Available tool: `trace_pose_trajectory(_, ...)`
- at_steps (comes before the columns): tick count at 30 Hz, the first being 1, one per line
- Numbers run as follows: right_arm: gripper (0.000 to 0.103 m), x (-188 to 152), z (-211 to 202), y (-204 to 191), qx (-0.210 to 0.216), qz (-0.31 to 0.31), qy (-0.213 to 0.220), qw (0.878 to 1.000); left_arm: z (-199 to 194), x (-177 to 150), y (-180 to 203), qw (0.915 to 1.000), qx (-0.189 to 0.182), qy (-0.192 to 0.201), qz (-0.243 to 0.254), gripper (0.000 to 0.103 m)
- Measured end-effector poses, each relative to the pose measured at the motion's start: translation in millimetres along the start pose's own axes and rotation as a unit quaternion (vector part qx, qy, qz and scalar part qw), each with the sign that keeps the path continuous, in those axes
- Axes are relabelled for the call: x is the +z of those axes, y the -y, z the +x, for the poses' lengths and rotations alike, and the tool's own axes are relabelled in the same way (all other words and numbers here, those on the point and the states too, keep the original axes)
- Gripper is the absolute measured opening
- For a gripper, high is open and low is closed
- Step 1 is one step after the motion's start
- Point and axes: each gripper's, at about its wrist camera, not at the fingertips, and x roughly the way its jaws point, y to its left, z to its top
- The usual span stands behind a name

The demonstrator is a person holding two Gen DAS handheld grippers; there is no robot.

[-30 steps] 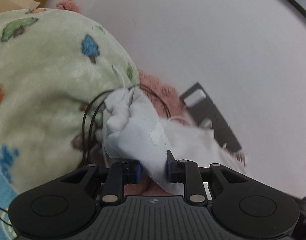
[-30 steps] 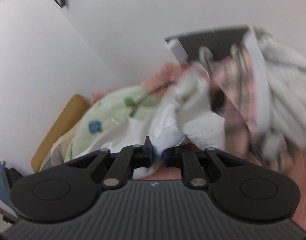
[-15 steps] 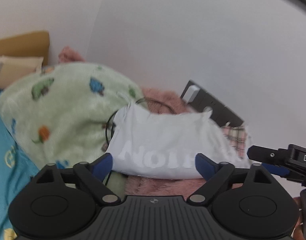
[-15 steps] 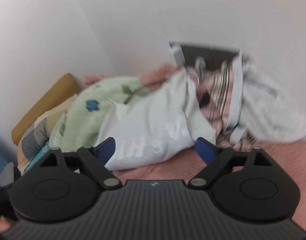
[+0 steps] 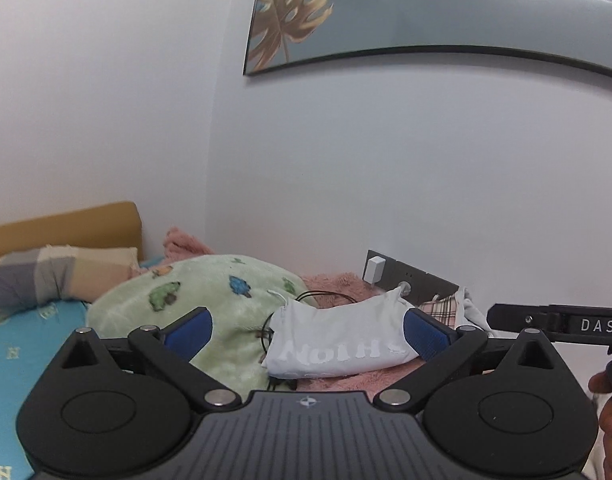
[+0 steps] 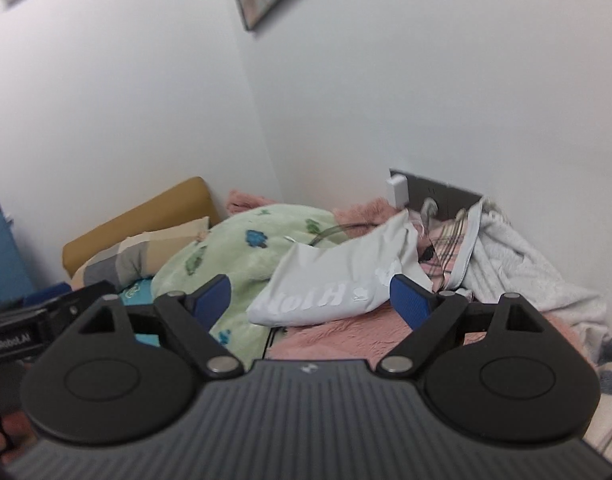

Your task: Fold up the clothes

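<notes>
A folded white garment [image 5: 337, 340] with mirrored white lettering lies on the pink fuzzy blanket [image 5: 337, 280], leaning against a green printed blanket [image 5: 210, 292]. My left gripper [image 5: 306, 328] hovers back from it, jaws opening wide, nothing between the blue pads [image 5: 188, 330]. In the right wrist view the same white garment [image 6: 333, 280] rests loose beyond my right gripper [image 6: 310, 292], which stands open and holds nothing. A plaid garment [image 6: 449, 252] and a pale grey garment [image 6: 517, 272] lie bunched to its right.
A patchwork pillow [image 5: 46, 276] and tan headboard [image 5: 66, 228] are at the left. A dark socket panel [image 5: 409, 276] with a white plug sits on the wall behind the clothes. A black cable [image 5: 325, 294] loops over the green blanket. A framed picture [image 5: 385, 12] hangs above.
Both grippers let go of the white garment, opened wide and drew back and upward. The garment now lies folded on the pink blanket, farther from both cameras.
</notes>
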Motion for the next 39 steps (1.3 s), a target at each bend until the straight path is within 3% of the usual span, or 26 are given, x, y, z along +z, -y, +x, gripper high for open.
trace_pose_trajectory(7,0.088,-27,-36,-23,0.005,-0.041,0.041,0.998,-46,-26,4,0.9997,0.004,0.022,-0.007,0.103)
trace_pose_trajectory(11,0.088,-40,-41,-32,0.01,-0.047,0.055,0.997,-64,-38,4,0.9994,-0.001,0.033,-0.008,0.103)
trace_pose_trajectory(16,0.088,-56,-39,-43,0.01,-0.062,0.06,0.996,-76,-49,3,0.9987,0.023,0.046,0.005,0.103)
trace_pose_trajectory(30,0.088,-84,-4,-64,-0.001,-0.083,0.055,0.995,-58,-80,-26,0.9985,0.043,0.035,0.005,0.103)
trace_pose_trajectory(39,0.088,-88,-6,-70,-0.01,-0.098,0.063,0.993,-55,-87,-37,0.998,0.053,0.034,-0.008,0.103)
